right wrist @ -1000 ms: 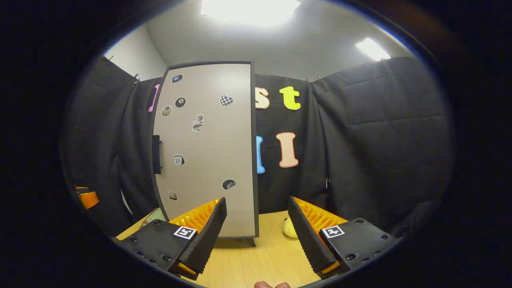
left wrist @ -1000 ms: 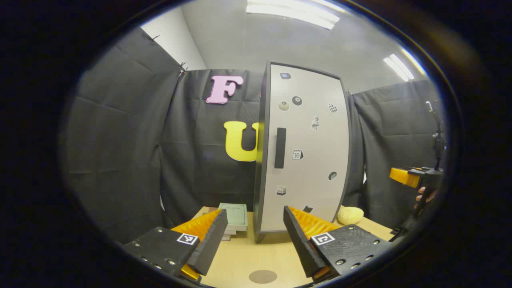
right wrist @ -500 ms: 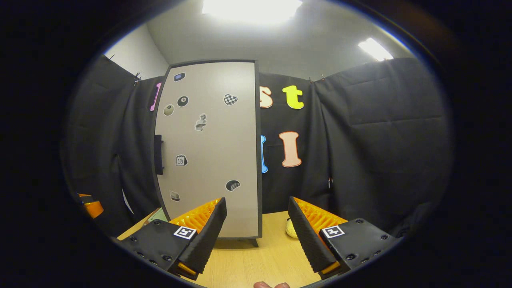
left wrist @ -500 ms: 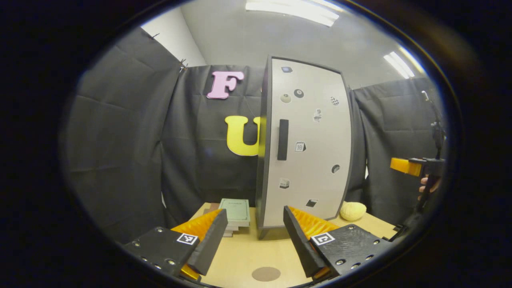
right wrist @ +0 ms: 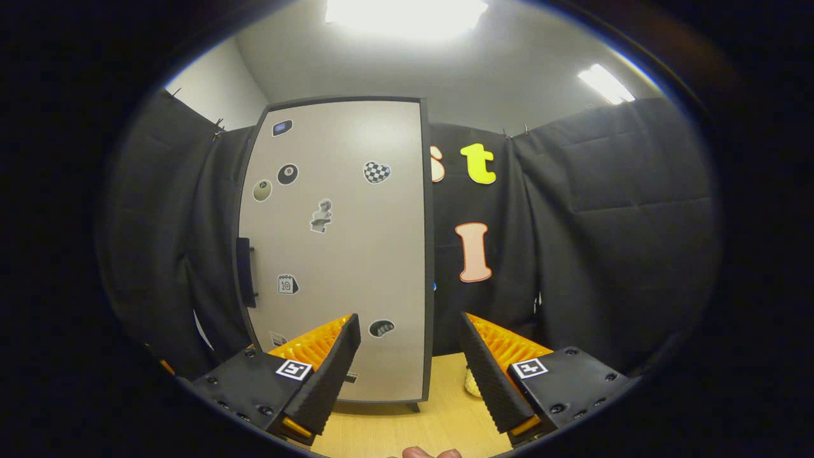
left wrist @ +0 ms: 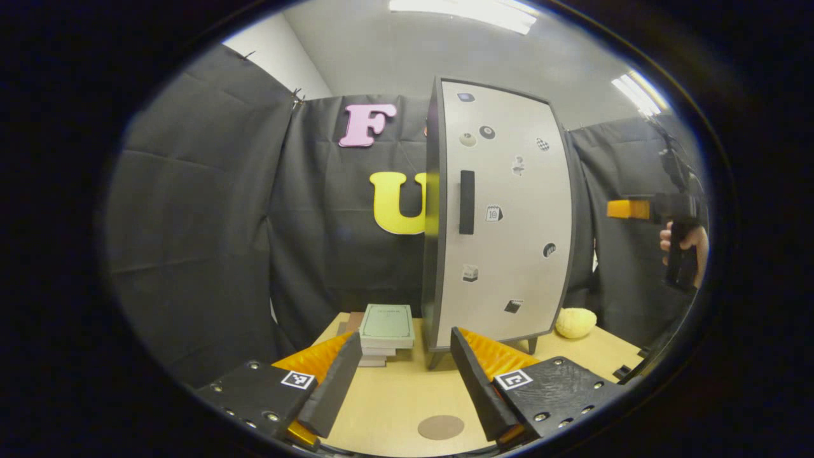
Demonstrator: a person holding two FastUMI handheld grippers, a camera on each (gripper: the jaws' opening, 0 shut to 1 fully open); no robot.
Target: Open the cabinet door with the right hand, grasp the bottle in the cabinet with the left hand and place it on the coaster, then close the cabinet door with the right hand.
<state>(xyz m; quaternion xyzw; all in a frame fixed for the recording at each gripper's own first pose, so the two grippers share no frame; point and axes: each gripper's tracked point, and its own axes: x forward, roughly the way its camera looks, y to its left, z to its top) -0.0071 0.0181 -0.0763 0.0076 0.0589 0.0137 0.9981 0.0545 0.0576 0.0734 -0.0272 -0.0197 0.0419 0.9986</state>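
- Left gripper view: the left hand-held gripper (left wrist: pixel 400 375) hangs above the counter (left wrist: pixel 394 397) with its fingers spread and nothing between them; the cabinet (left wrist: pixel 499 219) stands ahead, its pale door (left wrist: pixel 515 254) flat against the frame and bearing small stickers.
- Right gripper view: the right hand-held gripper (right wrist: pixel 410 372) is likewise spread and empty, facing the door (right wrist: pixel 337 254), well apart from it.
- Step in hand, as judged: the first one, opening the door, not yet begun. The bottle is presumably behind the closed door and cannot be seen.
- Next move, as judged: the right hand-held gripper (left wrist: pixel 636 208), seen off to the side at about handle height with a hand (left wrist: pixel 683 242) holding it, needs to travel across to the dark vertical handle (left wrist: pixel 467 202) at the door's left edge, close on it, and swing the door outward.
- Destination: the round brown coaster (left wrist: pixel 441 427) lies bare on the counter between the left gripper's fingers.
- Surface and room: a light wood-grain counter carrying a stack of books (left wrist: pixel 385 326) beside the cabinet and a yellow lumpy object (left wrist: pixel 575 322) on the other side; black cloth walls; ceiling strip lights.
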